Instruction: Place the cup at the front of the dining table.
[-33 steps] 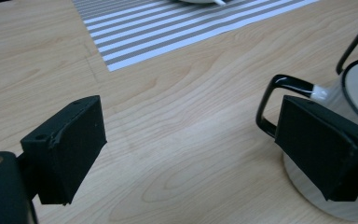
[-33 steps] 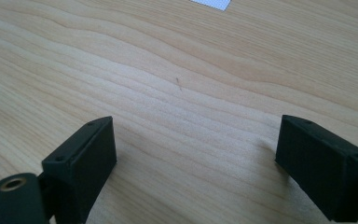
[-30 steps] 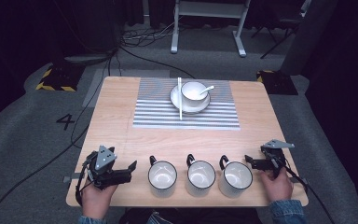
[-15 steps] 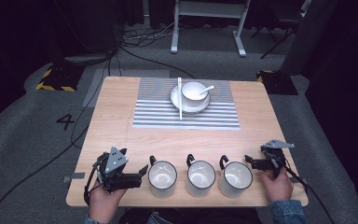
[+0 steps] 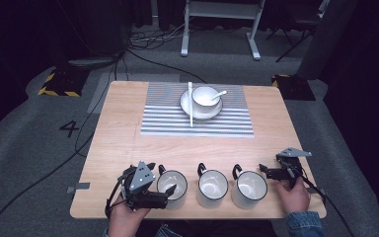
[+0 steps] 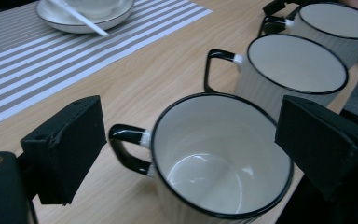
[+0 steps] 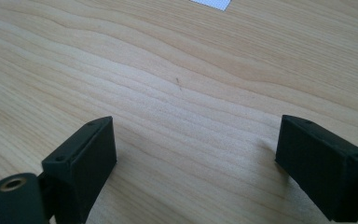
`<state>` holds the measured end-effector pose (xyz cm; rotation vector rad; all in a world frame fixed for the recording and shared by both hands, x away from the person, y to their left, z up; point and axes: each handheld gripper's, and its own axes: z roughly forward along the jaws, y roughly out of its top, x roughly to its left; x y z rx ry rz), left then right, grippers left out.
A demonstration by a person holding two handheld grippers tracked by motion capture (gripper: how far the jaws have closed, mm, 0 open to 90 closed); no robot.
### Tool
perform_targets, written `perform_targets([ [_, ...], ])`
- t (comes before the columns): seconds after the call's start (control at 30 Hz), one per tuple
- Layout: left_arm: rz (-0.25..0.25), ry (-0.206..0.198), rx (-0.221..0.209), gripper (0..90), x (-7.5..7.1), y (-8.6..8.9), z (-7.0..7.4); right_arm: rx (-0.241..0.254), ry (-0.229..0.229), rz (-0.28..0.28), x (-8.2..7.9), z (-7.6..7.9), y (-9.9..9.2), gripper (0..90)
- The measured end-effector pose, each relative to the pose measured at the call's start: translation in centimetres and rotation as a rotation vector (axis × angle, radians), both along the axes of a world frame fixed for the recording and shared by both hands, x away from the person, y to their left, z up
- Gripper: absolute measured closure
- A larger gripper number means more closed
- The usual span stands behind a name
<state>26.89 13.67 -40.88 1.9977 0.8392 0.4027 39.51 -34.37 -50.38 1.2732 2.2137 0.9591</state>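
Note:
Three white mugs with black rims and handles stand in a row near the front edge: left mug [image 5: 171, 185], middle mug [image 5: 212, 186], right mug [image 5: 250, 187]. My left gripper [image 5: 160, 178] is open, its jaws either side of the left mug [image 6: 219, 158], one by the handle and one past the far rim, neither pressing it. My right gripper [image 5: 266, 171] rests just right of the right mug. It is open over bare wood [image 7: 191, 93] with nothing between its jaws.
At the back, a striped placemat [image 5: 197, 123] carries a saucer [image 5: 185, 103] with a white bowl [image 5: 206, 96], a spoon [image 5: 218, 94] and a white stick [image 5: 190, 106]. The table [image 5: 118, 138] has bare wood between mat and mugs. Cables lie on the floor.
My left gripper has moved right from the table's front left corner until its open jaws straddle the left mug. The right gripper and the mugs have stayed put.

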Motion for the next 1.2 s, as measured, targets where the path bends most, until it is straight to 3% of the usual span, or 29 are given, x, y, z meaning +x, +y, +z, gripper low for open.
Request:
perform_targets([
  [0.23,-0.031,0.043,0.001,8.1,-0.2,-0.8,-0.8,0.0,0.0,0.0,0.0,0.0,0.0,12.1],
  [0.4,-0.017,0.059,0.003,6.2,-0.4,-1.0,-1.1,0.0,0.0,0.0,0.0,0.0,0.0,12.1],
  [0.5,-0.017,0.084,0.022,4.9,-0.3,-1.0,-1.2,0.0,0.0,0.0,0.0,0.0,0.0,12.1],
  [0.73,-0.03,0.147,0.018,0.3,-0.1,-1.0,-1.8,0.0,0.0,0.0,0.0,0.0,0.0,12.1],
  [0.97,-0.031,0.16,0.031,0.0,0.2,-1.3,-2.5,0.0,0.0,0.0,0.0,0.0,0.0,12.1],
  [1.2,-0.016,0.149,0.046,0.0,0.6,-1.9,-3.8,0.0,0.0,0.0,0.0,0.0,0.0,12.1],
])
